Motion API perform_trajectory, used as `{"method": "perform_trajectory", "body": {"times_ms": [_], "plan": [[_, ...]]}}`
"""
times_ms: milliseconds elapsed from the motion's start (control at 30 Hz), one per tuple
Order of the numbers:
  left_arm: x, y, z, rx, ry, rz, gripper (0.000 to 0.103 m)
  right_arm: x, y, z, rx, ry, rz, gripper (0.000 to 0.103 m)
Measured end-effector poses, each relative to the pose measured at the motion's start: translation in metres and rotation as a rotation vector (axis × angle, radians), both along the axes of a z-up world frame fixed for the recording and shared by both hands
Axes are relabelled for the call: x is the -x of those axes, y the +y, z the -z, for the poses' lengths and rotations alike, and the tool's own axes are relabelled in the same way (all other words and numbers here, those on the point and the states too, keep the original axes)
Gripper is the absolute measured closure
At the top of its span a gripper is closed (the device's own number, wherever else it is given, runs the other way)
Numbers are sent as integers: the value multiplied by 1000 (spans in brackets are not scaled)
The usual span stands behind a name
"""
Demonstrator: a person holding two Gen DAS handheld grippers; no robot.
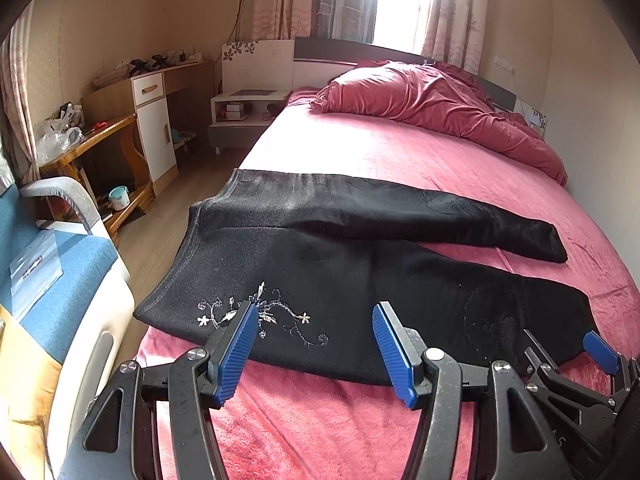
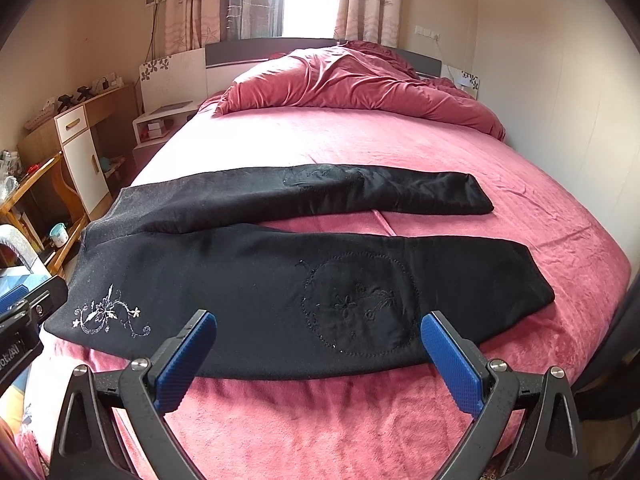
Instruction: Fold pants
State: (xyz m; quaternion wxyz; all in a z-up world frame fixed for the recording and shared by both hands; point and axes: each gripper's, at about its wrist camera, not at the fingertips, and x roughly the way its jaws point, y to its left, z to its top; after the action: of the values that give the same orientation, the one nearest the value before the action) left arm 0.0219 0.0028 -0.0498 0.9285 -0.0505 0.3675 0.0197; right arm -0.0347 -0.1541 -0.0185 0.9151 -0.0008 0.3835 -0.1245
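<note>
bedroom, pink bed (image 2: 360, 140), black pants (image 2: 260, 280) spread flat across it, legs apart, waistband left. both claws released: left gripper (image 1: 316, 320) by the embroidery, right gripper (image 2: 320, 332) mid-leg. soft, limp cloth, likely light; pinch the near edge.

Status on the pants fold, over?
Left gripper and right gripper both open, empty, over near leg. Black embroidered pants flat on pink bed sheet, unfolded. Nothing in the way.

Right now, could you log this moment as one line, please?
pants: flat, unfolded on bed | left gripper: open | right gripper: open
</note>
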Motion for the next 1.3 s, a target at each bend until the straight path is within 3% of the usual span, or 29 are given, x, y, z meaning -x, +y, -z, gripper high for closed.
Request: {"method": "perform_trajectory", "body": {"times_ms": [267,467,633,700,733,800,867,967,1067,1133,1200,1300], "plan": [[-4,0,10,7,35,12,42,-2,-5,10,-49,25,-5,0],[-17,12,32,65,99,43,31,-9,-27,41,-238,111,-36,0],[-33,49,63,187,164,41,12,-4,-73,65,-443,141,-3,0],[-38,70,79,232,206,2,2,1,-108,76,-602,135,60,0],[-41,83,88,270,227,-10,2,5,-129,83,-677,127,115,0],[-45,103,102,303,261,-55,2,15,-170,94,-757,98,244,0],[-47,122,111,327,274,-101,2,25,-206,104,-810,62,348,7],[-49,149,120,390,295,-176,4,39,-253,117,-830,37,483,16],[-51,169,130,417,325,-240,30,44,-286,125,-843,20,568,32],[-51,179,134,421,332,-271,33,41,-300,128,-850,6,597,38],[-53,191,139,463,335,-298,46,35,-307,124,-842,-2,593,38],[-62,205,142,493,339,-335,49,20,-315,119,-818,2,599,41]]}}
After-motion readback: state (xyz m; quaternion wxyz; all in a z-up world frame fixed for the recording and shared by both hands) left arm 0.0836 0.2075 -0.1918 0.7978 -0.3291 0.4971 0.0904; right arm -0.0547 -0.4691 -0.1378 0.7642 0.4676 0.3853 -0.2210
